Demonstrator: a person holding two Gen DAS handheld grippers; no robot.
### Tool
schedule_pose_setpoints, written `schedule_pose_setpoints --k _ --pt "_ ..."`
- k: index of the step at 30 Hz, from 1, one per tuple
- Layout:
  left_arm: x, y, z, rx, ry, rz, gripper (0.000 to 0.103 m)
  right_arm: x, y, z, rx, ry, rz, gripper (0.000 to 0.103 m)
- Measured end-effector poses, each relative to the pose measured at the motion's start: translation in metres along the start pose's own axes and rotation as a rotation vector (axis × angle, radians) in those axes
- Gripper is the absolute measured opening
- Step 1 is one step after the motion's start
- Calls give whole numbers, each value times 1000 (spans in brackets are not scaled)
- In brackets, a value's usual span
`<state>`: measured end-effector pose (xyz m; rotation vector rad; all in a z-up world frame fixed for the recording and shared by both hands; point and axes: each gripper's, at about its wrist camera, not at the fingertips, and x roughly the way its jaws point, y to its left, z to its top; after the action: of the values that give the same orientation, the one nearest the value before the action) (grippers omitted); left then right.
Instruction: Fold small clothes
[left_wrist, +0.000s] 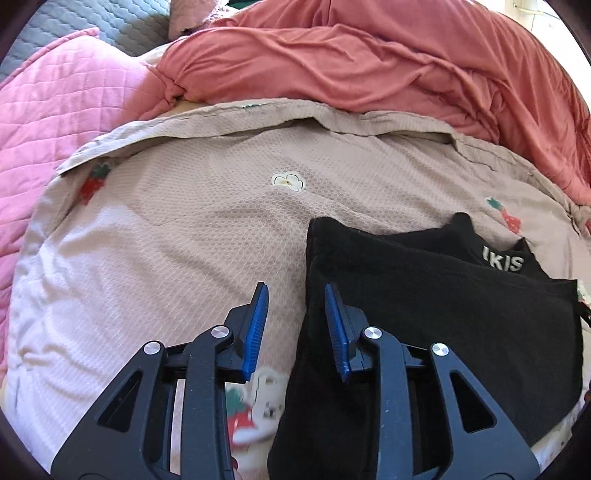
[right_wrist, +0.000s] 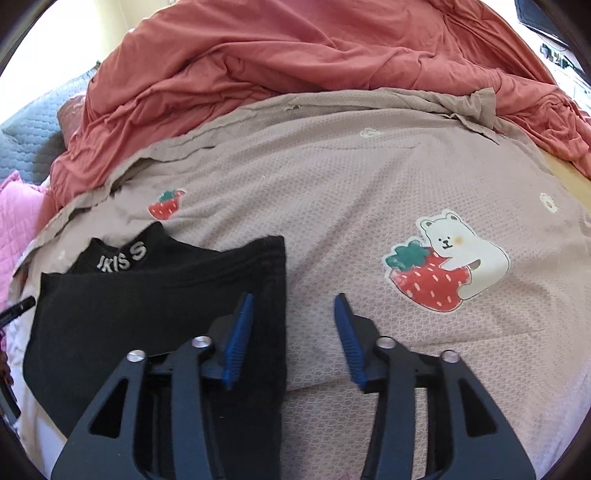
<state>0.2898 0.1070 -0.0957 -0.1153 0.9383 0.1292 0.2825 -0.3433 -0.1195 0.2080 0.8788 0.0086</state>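
The black garment (left_wrist: 443, 314) lies on the bed's beige sheet (left_wrist: 184, 240), already partly folded: a flat dark rectangle with its lettered waistband (right_wrist: 122, 258) poking out at the far edge. The left gripper (left_wrist: 296, 325) hangs with fingers apart over the garment's left edge, one blue pad over the sheet, the other over the cloth. The right gripper (right_wrist: 294, 332) is likewise spread, straddling the right edge. Neither grips anything.

The step in hand looks like the next fold, probably bringing the near edge up to the waistband, or one side across to the other. To do it well, each gripper should come down at a near corner and pinch every layer of the garment, not just the top one, while leaving the sheet out of the bite; the sheet is soft and may bunch into the pads. Both corners should rise together and travel level, so that the crease runs straight. Set the edge down flush with the waistband, then let go only once the cloth rests flat. The red duvet (right_wrist: 295, 55) heaped behind is well clear.
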Motion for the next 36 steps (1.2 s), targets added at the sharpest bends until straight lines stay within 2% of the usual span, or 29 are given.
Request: schedule_pose_setpoints --k 2,4,10,12,16,18,23,29,33,36 --pt "-7 -2 -4 10 0 0 32 -4 4 1 -4 -6 13 49" --pt "-13 -3 -8 11 4 1 33 -7 10 2 -20 -8 18 51" --pt "-28 -7 -16 12 7 -4 37 -24 27 6 -38 -36 64 69" --pt "-34 -8 -17 12 2 -14 39 -28 32 6 -49 -44 75 78" --pt "-44 -12 -18 27 -9 -16 44 -40 49 8 -84 -66 106 80" --pt "-48 -15 -18 34 -11 -19 45 -45 55 7 -92 -75 119 90" --pt "-54 -22 -21 72 -19 -7 49 -57 74 5 -129 -88 161 90" --pt "-49 -27 -36 96 5 -8 49 -58 88 -9 -155 -49 192 90" --pt "-40 -24 -47 16 64 -76 49 -52 99 -25 -207 -7 176 90" --pt "-37 -30 -53 18 70 -79 49 -51 107 -37 -231 12 184 90"
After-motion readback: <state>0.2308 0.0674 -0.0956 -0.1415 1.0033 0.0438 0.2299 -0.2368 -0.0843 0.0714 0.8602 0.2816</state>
